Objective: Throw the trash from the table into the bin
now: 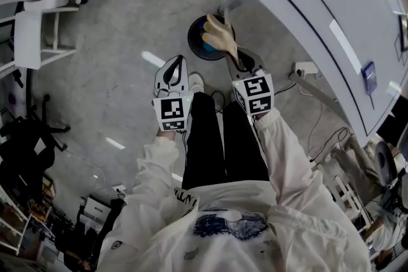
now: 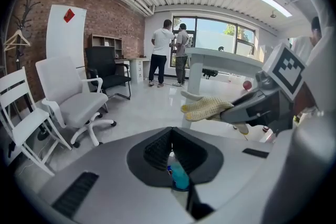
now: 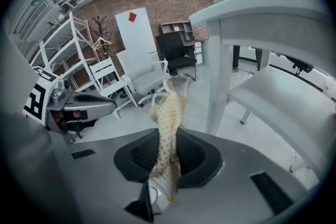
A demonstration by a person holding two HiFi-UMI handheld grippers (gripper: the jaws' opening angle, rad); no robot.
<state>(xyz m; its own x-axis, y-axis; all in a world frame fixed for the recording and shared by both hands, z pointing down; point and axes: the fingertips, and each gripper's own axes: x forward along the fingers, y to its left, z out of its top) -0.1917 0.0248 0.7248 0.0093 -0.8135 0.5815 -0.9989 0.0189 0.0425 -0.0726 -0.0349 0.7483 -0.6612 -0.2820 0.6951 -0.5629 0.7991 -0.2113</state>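
Right gripper view: jaws tight on a dotted yellow glove (image 3: 167, 128).

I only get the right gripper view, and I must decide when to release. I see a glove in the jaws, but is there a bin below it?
Observer: Yes. The head view shows a round black bin on the floor, and the glove overlaps its right side there.
Operator: Is it empty?
Observer: No, a blue item already lies inside it.
Operator: And the other hand?
Observer: The left gripper, in its own view, looks closed on a small blue piece.
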